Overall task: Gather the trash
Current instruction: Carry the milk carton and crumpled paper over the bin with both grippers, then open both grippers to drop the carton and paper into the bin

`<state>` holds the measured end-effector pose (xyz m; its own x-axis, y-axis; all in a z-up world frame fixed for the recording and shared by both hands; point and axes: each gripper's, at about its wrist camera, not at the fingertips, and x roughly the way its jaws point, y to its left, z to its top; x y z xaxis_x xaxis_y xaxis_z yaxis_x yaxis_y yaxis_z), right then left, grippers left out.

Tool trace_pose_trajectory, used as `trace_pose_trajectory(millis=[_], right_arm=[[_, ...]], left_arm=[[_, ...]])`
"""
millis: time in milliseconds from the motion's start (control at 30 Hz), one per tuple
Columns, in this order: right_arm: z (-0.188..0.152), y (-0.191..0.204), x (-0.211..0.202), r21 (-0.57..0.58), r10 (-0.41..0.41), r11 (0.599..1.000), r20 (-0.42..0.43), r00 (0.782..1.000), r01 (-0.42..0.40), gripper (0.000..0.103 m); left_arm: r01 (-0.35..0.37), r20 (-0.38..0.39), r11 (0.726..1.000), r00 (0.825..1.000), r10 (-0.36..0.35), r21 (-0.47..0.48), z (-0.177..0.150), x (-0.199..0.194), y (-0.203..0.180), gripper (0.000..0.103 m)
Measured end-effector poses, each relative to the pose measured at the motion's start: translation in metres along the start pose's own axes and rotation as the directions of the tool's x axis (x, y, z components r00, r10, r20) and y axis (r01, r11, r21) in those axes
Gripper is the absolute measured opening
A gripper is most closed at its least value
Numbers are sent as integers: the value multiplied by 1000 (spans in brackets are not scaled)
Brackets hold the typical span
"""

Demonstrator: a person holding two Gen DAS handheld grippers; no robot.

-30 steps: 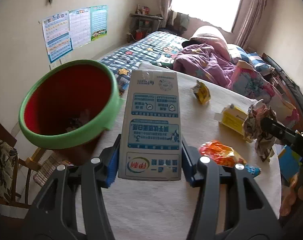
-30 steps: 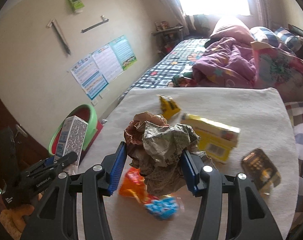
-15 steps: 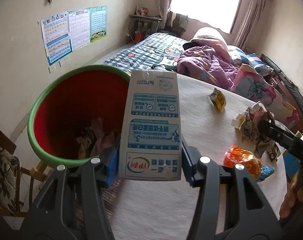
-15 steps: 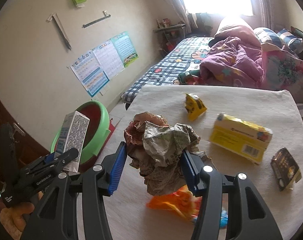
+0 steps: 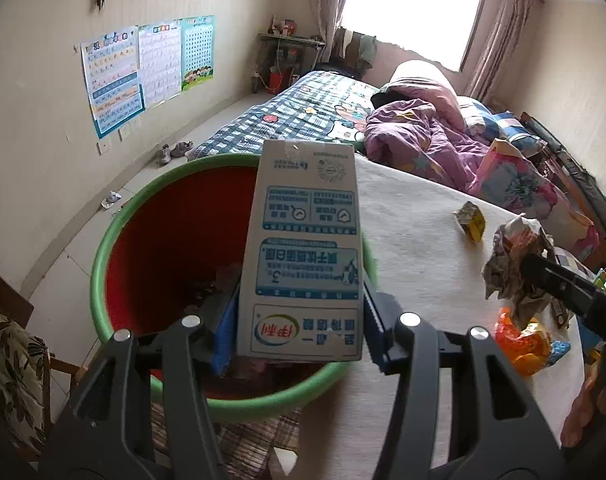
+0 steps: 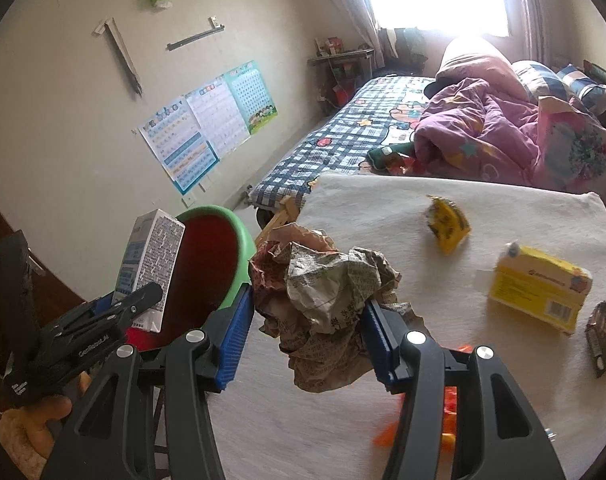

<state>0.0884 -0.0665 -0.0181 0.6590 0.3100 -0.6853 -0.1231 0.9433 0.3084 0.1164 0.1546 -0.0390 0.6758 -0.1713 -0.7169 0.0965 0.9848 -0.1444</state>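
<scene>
Littering table [image 6: 383,208]: yellow box [image 6: 539,290], wrappers [image 6: 447,222].

Daylight pours in from the window [image 5: 413,8] at the upper right of the left wrist view and the upper centre-right of the right wrist view, blown out to pure white in both; glare washes the pillow [image 6: 475,60] beneath it in the right wrist view; walls and table [image 6: 383,208] are evenly, softly lit, shadows faint; fisheye bending curves the wall lines, and corners fall to black; the orange wrapper [image 6: 449,412] at lower right is smeared by motion blur.
</scene>
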Motion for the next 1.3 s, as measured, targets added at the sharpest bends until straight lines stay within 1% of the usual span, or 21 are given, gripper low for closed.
trace_pose_trajectory(millis=[233,533,767,1000,1300], right_arm=[[3,29,21,-25,6,1000,-16,1000,-7,52],[14,59,57,-59,42,997,-47,998,-45,52],[22,75,78,-76,57,995,-65,996,-62,52],[24,78,95,-66,77,994,-89,993,-83,52],[23,85,106,-71,96,992,-110,989,-104,52]], left_arm=[[-1,-9,1000,1000,1,-6,2,2,29,50],[-29,-32,999,999,28,-38,1,6,62,50],[-21,-50,999,999,19,-37,1,14,69,50],[-26,-70,999,997,24,-32,2,26,75,50],[-31,-94,999,995,29,-27,3,37,80,50]])
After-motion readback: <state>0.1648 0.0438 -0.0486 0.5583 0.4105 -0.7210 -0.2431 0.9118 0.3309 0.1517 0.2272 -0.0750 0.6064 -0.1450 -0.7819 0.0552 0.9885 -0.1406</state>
